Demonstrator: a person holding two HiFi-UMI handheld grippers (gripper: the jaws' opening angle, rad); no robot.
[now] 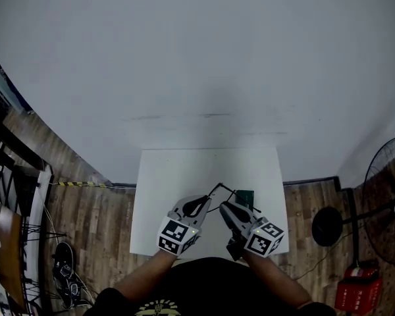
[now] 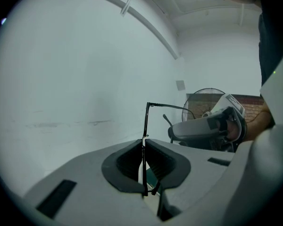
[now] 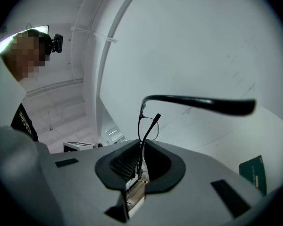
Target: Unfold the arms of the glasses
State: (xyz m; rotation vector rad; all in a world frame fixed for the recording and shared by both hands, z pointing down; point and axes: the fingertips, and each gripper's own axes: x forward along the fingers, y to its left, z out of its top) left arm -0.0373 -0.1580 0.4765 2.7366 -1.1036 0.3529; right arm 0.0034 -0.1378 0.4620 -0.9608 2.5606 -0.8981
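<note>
Thin black-framed glasses (image 1: 222,191) hang above the near part of the white table (image 1: 178,176), held between both grippers. My left gripper (image 1: 208,204) is shut on one thin part of the frame; in the left gripper view that black wire (image 2: 145,121) rises from between the jaws (image 2: 144,144) and bends right at the top. My right gripper (image 1: 226,209) is shut on the frame by a lens (image 3: 149,126), its jaws (image 3: 142,149) pinching the wire. One dark arm (image 3: 198,102) sticks out to the right, unfolded; a second arm tip (image 3: 155,118) lies in front of the lens.
A dark green flat thing (image 1: 245,197) lies on the table just behind the right gripper and shows as a green card (image 3: 253,172) in the right gripper view. A black standing fan (image 1: 382,206) and a red box (image 1: 355,296) stand on the wooden floor at right; shoes (image 1: 66,272) lie at left.
</note>
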